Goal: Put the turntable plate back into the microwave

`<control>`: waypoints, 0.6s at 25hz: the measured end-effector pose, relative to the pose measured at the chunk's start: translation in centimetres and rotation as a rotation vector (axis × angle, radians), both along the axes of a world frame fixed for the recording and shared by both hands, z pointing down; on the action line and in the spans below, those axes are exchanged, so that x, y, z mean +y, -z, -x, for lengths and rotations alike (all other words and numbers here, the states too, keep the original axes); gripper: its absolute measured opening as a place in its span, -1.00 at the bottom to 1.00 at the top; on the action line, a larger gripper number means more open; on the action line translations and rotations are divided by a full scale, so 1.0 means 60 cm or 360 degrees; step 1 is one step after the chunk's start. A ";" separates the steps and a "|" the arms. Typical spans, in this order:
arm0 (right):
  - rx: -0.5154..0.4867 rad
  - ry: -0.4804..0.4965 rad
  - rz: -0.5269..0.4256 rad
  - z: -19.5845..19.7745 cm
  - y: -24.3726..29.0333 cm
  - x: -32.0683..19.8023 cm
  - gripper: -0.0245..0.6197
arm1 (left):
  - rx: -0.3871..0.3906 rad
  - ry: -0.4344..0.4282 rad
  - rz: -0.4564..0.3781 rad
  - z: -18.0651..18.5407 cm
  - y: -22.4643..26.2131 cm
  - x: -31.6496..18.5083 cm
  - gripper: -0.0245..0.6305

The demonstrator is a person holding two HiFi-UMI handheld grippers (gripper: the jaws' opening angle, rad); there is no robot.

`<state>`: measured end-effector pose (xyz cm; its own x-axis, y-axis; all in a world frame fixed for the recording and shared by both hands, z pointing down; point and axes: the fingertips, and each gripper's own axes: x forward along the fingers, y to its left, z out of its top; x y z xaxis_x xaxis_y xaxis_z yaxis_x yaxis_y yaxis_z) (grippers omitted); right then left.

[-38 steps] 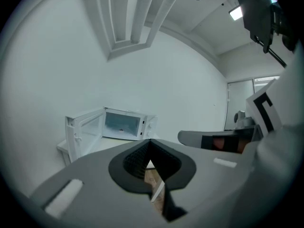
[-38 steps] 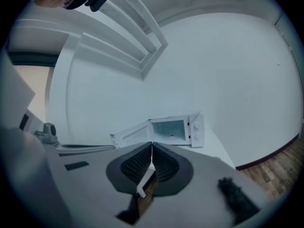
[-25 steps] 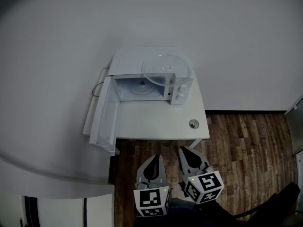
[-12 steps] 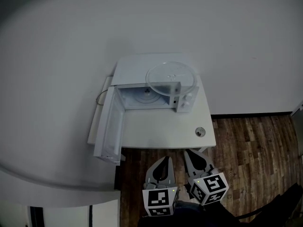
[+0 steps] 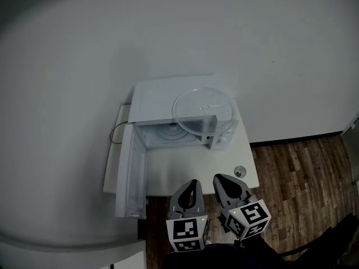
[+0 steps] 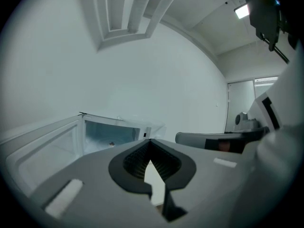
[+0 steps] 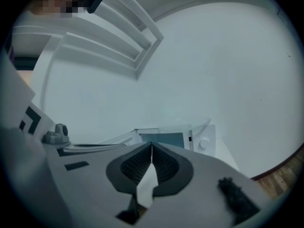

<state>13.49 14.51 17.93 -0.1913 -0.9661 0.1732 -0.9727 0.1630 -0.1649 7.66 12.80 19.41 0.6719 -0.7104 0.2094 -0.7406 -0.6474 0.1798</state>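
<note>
A white microwave (image 5: 168, 97) stands on a small white table (image 5: 190, 172) against the wall, its door (image 5: 128, 172) swung open to the left. The clear glass turntable plate (image 5: 203, 110) lies on top of the microwave, over its right side. In the open cavity (image 5: 171, 132) a ring-shaped roller is faintly visible. My left gripper (image 5: 190, 185) and right gripper (image 5: 220, 180) hover side by side at the table's front edge, both shut and empty. The left gripper view shows the open cavity (image 6: 111, 134) ahead; the right gripper view shows the microwave's control panel (image 7: 203, 144) and the plate (image 7: 202, 122) above it.
A small round metal object (image 5: 240, 171) lies on the table's front right corner. A cable (image 5: 115, 132) loops off the microwave's left side. Wooden floor (image 5: 303, 172) lies right of the table. A white counter edge (image 5: 67, 245) curves at the lower left.
Both grippers have moved forward from over the floor to the table's front edge, staying shut. The microwave and table have drawn nearer in the head view.
</note>
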 end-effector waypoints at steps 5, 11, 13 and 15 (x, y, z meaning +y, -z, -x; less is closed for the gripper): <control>0.0001 -0.0064 -0.0028 -0.019 0.011 -0.060 -0.89 | 0.0057 -0.0035 -0.0034 -0.011 0.027 -0.065 -0.91; -0.0064 -0.0162 -0.0064 -0.049 0.029 -0.111 -0.89 | 0.0134 -0.0110 0.0017 -0.028 0.047 -0.127 -0.91; -0.0058 -0.0206 -0.0068 -0.064 0.037 -0.126 -0.89 | 0.0150 -0.0123 0.0004 -0.033 0.055 -0.146 -0.91; -0.0043 -0.0250 -0.0068 -0.074 0.043 -0.139 -0.89 | 0.0162 -0.0135 0.0012 -0.035 0.056 -0.163 -0.91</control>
